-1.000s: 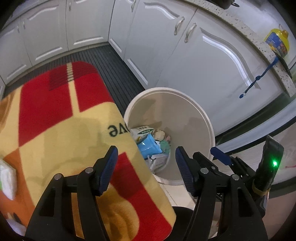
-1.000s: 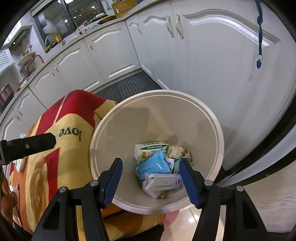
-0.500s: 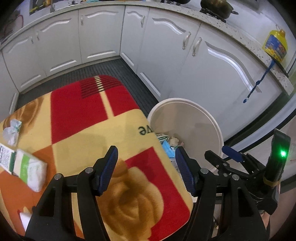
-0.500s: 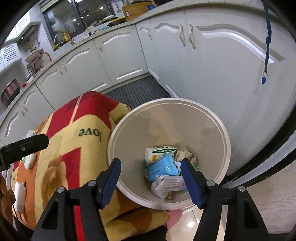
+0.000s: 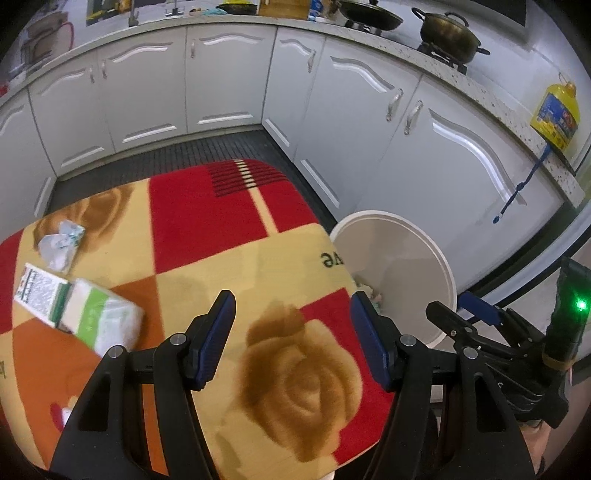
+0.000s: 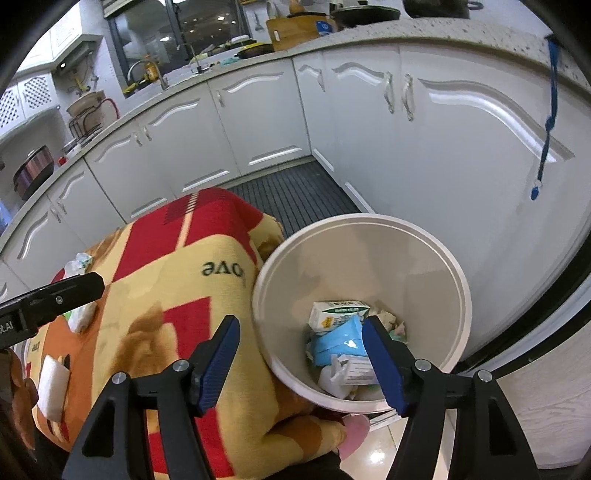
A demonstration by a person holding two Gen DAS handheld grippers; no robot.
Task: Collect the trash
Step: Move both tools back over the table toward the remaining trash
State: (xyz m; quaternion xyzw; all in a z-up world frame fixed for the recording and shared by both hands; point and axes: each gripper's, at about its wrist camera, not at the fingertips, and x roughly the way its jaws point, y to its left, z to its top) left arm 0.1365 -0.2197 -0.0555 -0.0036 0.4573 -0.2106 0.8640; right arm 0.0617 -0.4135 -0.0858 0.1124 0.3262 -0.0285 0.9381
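A white trash bin [image 6: 369, 240] stands on the floor right of a table under a red and yellow cloth [image 5: 221, 229]. In the bin lie a white and green carton [image 6: 334, 314], a blue packet [image 6: 338, 341] and other scraps. On the cloth at the left lie a green and white tissue pack [image 5: 98, 319], a printed box [image 5: 37, 290] and a crumpled wrapper [image 5: 61, 240]. My left gripper [image 5: 291, 338] is open and empty above the cloth. My right gripper [image 6: 301, 360] is open and empty over the bin's near rim; the bin also shows in the left wrist view [image 5: 406, 240].
White kitchen cabinets [image 5: 229, 85] curve around the back and right, close behind the bin. A dark ribbed mat [image 5: 177, 162] covers the floor beyond the table. A yellow oil bottle [image 5: 554, 114] and pots [image 5: 447, 33] stand on the counter. A white item [image 6: 51, 384] lies at the cloth's near left.
My left gripper has swung left and back from the bin to over the cloth, bringing the tissue pack, box and wrapper into view. My right gripper has drawn left, with the bin shifting right in its view.
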